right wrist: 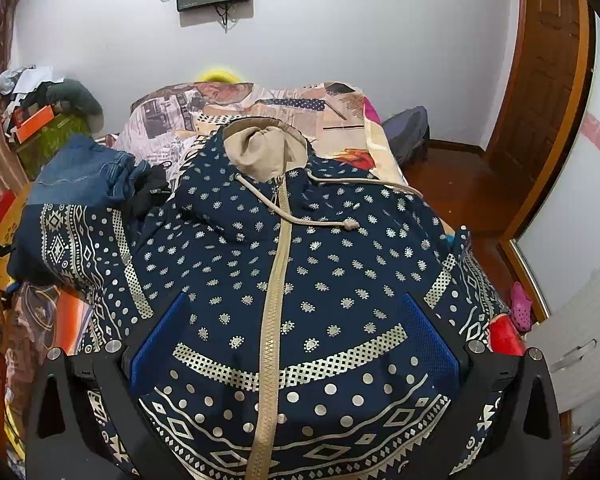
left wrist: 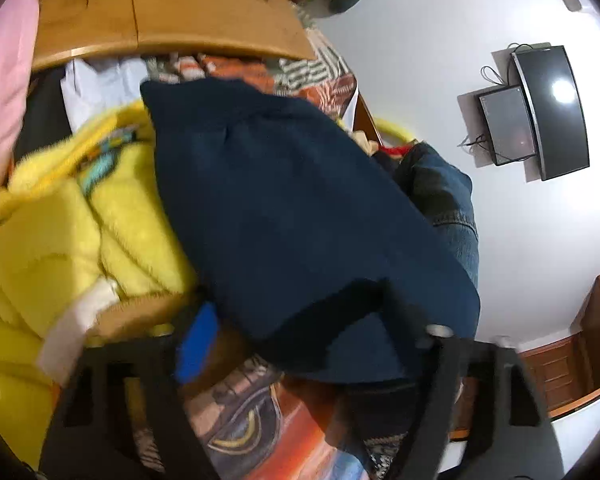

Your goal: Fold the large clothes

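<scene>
Bed (right wrist: 160,120) carries the navy patterned hoodie (right wrist: 320,264), spread zip-up, hood toward the wall. Fold its left sleeve (left wrist: 300,220) flat over the chest, cuff level. Your left gripper (left wrist: 308,344) has navy cloth between half-closed jaws; pad contact blurred, can't tell. Right gripper (right wrist: 294,344) hovers wide open over the hem, holding nothing. Right sleeve partly cut off.

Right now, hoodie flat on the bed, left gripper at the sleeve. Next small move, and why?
Probably close the left gripper fully on the sleeve and carry it across the hoodie. The dark sleeve fabric sits between its fingers, the hoodie front lies flat and zipped, and the right gripper hovers open above the hem.
</scene>
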A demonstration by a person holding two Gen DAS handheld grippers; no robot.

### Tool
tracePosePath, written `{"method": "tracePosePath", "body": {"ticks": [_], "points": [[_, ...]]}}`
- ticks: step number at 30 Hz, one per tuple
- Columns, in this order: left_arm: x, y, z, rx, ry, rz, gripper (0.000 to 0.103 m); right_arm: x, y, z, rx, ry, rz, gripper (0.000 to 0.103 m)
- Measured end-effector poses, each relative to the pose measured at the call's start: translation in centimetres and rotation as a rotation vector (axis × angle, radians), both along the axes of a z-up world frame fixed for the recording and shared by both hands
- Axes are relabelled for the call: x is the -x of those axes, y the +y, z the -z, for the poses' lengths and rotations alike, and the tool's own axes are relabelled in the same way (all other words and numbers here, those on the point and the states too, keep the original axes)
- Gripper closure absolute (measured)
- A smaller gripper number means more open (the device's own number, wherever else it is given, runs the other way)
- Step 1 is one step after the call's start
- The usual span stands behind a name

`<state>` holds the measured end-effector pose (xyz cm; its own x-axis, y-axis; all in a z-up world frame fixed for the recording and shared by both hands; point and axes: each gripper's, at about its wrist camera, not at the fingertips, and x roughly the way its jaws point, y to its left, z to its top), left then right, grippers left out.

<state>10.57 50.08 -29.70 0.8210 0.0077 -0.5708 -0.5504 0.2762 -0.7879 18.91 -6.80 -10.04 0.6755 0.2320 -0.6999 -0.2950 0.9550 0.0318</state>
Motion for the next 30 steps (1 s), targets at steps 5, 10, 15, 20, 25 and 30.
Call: {"method": "tracePosePath", "body": {"ticks": [5, 10, 15, 20, 25, 30], "points": [[-0.4, -0.1, -2.6, -0.158, 0.077, -0.026, 0.091, -0.2, 0.1, 0.4, -0.006, 0.013, -0.011, 0.000], [-0.7, -1.3, -7.8, -0.335, 0.103, 0.000, 0.100, -0.5, 0.0, 0.7, -0.013, 0.025, -0.020, 0.000], [-2.0, -4.4, -14.5, -0.496, 0.065, 0.051, 0.101, -0.7, -0.4, 0.5, -0.019, 0.019, -0.032, 0.000], [-4.0, -9.5, -22.5, -0.669, -0.032, 0.117, 0.101, -0.7, -1.0, -0.2, -0.020, -0.006, -0.046, 0.000], [-6.6, -16.3, -28.2, -0.789, -0.134, 0.228, 0.101, -0.8, -2.1, -0.9, -0.043, -0.033, -0.048, 0.000], [-10.3, -23.0, -30.4, -0.819, -0.191, 0.378, 0.101, -1.2, -3.7, -1.1, -0.074, -0.038, -0.037, 0.000]]}}
